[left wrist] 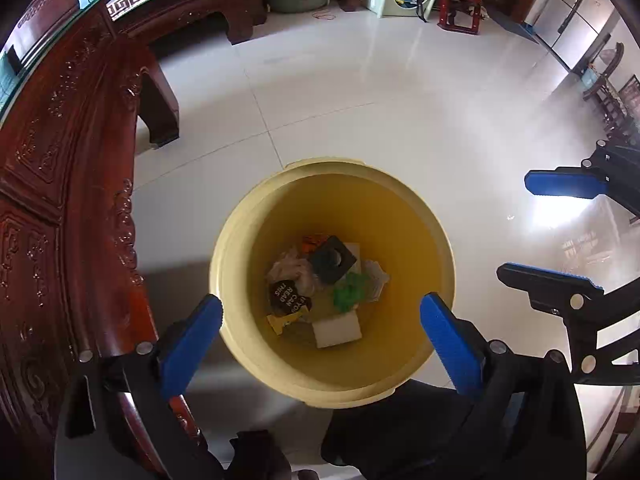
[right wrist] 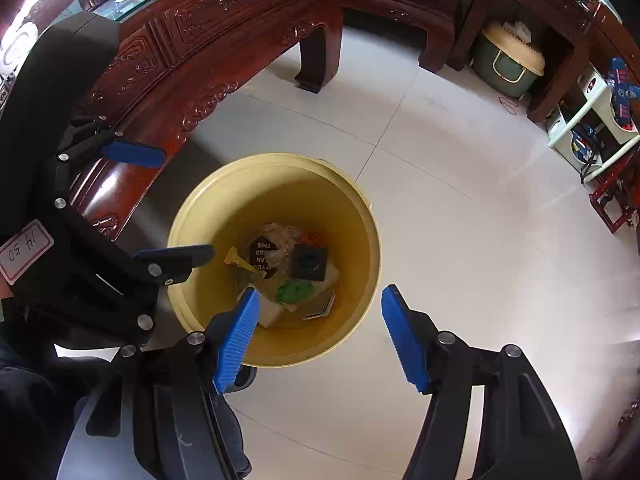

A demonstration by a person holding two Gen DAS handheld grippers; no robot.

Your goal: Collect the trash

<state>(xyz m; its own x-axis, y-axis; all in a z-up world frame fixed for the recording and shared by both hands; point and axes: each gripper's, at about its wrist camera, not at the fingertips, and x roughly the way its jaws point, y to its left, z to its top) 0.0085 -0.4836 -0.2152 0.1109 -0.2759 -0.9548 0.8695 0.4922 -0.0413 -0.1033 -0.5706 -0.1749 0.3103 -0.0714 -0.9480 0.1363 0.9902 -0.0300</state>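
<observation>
On the far left, a big carved red wood surface (left wrist: 68, 168) is standing with a glass top, and the yellow bin (left wrist: 332, 384) is sitting on the white floor (left wrist: 360, 100) just beside it. That spot looks handy, because trash picked off the surface can go straight down into the bin.

The left hand-held gripper (left wrist: 320, 340) is pointing almost straight down over the bin. Its two blue pads (left wrist: 188, 344) are standing wide apart, one on each side of the bin's mouth, and nothing is sitting between them. It looks like it is letting go over the bin, so things fall in and not on the floor.

Inside the bin the trash is lying in a pile at the bottom: a black square piece (left wrist: 332, 260), a crumpled tissue (left wrist: 290, 266), a black wrapper with white words (left wrist: 289, 298), a green scrap (left wrist: 350, 292) and a white block (left wrist: 337, 330).

More to the right, the right hand-held gripper (right wrist: 320, 336) is also pointing down, hanging over the near right edge of the bin. Its jaws are partly open and are holding nothing. It seems to be waiting for the next piece of trash.
</observation>
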